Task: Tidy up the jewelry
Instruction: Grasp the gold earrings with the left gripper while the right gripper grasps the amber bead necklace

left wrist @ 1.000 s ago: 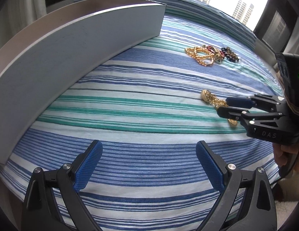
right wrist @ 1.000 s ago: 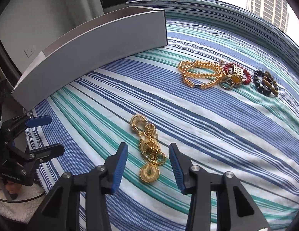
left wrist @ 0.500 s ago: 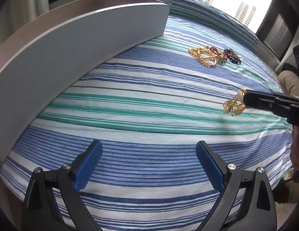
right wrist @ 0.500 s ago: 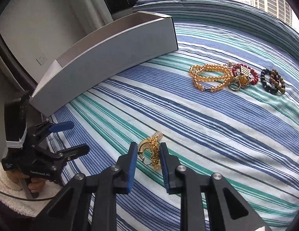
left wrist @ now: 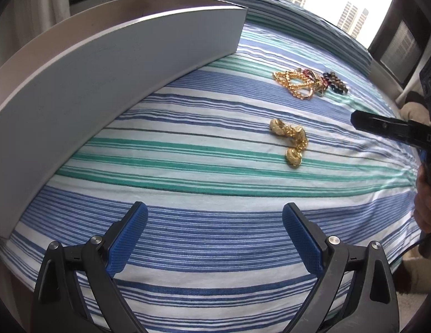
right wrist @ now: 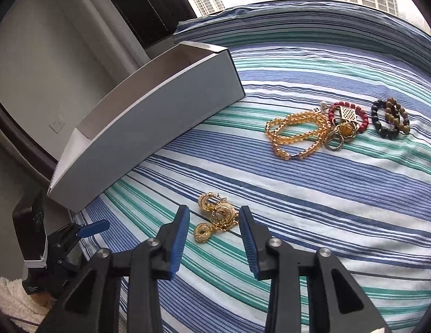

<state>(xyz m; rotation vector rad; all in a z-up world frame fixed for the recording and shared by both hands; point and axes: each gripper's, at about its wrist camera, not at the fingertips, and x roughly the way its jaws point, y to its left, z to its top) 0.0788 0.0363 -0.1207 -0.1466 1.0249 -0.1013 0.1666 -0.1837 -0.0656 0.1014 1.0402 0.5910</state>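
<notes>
Barely started, by the look of it. Box (right wrist: pixel 148 127) open on bed (right wrist: pixel 312 194), by its left edge; inside only partly seen, nothing visible in it. All jewelry out on the striped cover.

Gold chain (right wrist: pixel 215 216) in a heap mid-bed, lying flat just ahead of right tongs (right wrist: pixel 214 220); pads (right wrist: pixel 180 230) apart either side of it, part open, nothing held. In left view same chain (left wrist: pixel 290 141) sits well apart from left tongs (left wrist: pixel 215 231), which gape wide and empty over bare cover, near box wall (left wrist: pixel 118 83).

Still to go, further back, clustered and partly touching: amber beads (right wrist: pixel 297 133), red beads w/ gold square charm (right wrist: pixel 347 115), metal rings (right wrist: pixel 337 138), dark bracelet (right wrist: pixel 390 118) just beside.

Left to do, prob.: grab chain, drop in box, then the rest one by one.

Writing: "DA…" on right tongs body in left view, cut off at edge. Small label on left tongs body in right view, too small to read. No brand seen on box.
</notes>
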